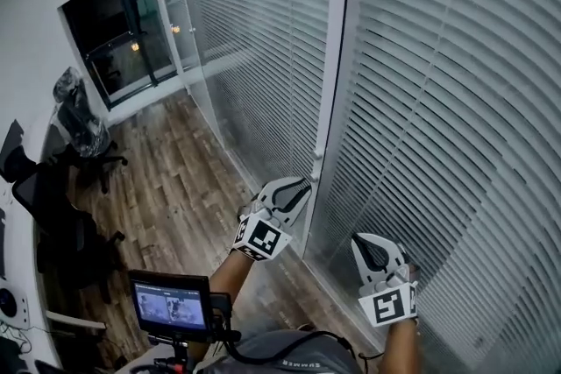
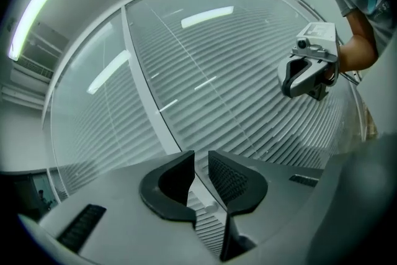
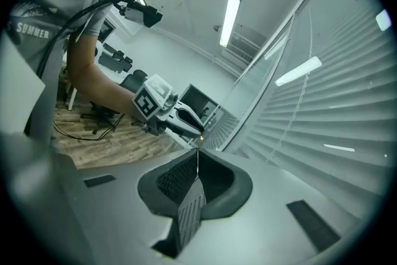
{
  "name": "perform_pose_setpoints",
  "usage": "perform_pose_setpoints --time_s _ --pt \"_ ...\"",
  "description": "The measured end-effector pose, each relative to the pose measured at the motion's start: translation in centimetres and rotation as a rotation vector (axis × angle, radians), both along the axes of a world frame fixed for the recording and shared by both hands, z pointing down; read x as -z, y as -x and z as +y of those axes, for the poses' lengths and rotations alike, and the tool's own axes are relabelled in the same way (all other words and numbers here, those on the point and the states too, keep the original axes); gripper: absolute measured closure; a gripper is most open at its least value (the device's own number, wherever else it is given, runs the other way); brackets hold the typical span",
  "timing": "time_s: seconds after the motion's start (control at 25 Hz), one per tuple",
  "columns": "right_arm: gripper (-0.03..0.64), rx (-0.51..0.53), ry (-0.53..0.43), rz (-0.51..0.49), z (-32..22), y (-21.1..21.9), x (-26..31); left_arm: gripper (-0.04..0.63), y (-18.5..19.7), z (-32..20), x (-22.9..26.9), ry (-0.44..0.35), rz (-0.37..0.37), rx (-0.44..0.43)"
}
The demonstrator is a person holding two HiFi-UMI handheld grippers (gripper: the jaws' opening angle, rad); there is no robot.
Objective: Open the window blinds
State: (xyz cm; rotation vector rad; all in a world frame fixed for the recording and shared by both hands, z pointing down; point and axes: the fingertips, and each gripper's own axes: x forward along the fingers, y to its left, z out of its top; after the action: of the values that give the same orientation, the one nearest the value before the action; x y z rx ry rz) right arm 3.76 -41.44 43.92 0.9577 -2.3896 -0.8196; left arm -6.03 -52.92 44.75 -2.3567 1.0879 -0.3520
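Observation:
White slatted blinds (image 1: pixel 438 101) hang shut behind glass panes, split by a white upright frame post (image 1: pixel 331 83) that carries a small knob (image 1: pixel 317 154). My left gripper (image 1: pixel 304 186) points at the post just below the knob. Its jaws stand a narrow gap apart (image 2: pixel 200 166) with nothing pressed between them; the post and blinds (image 2: pixel 248 102) show through the gap. My right gripper (image 1: pixel 358 239) sits lower right, close to the right pane, its jaws shut tip to tip (image 3: pixel 197 168). The blinds (image 3: pixel 335 108) fill the right side of the right gripper view. Each gripper appears in the other's view: the left gripper (image 3: pixel 197 128) and the right gripper (image 2: pixel 291 87).
Black office chairs (image 1: pixel 83 136) (image 1: pixel 53 215) stand on the wooden floor (image 1: pixel 175 188) to the left. A dark glass door (image 1: pixel 123 31) closes the far end. A small monitor (image 1: pixel 169 304) on a rig sits below, close to my body.

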Motion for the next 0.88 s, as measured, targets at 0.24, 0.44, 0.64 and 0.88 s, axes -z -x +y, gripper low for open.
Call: perform_pose_setpoints --time_s 0.24,0.44,0.64,0.88 --pt "0.615 -0.067 0.005 -0.011 -3.2 -0.8 -0.8 0.505 -0.1 -6.9 -2.3 -0.011 -0.132 0.064" --pt "0.615 -0.115 -0.016 -0.022 -4.5 0.5 -0.6 0.480 -0.7 -9.7 -4.9 -0.069 -0.287 0.033" --pt "0.615 -0.151 -0.009 0.009 -6.0 1.8 -0.1 0.480 -2.1 -11.4 -5.1 -0.159 -0.374 0.002" --pt "0.615 -0.199 0.005 0.030 -7.5 2.3 1.0 0.474 -2.1 -12.5 -3.5 -0.110 -0.223 -0.023"
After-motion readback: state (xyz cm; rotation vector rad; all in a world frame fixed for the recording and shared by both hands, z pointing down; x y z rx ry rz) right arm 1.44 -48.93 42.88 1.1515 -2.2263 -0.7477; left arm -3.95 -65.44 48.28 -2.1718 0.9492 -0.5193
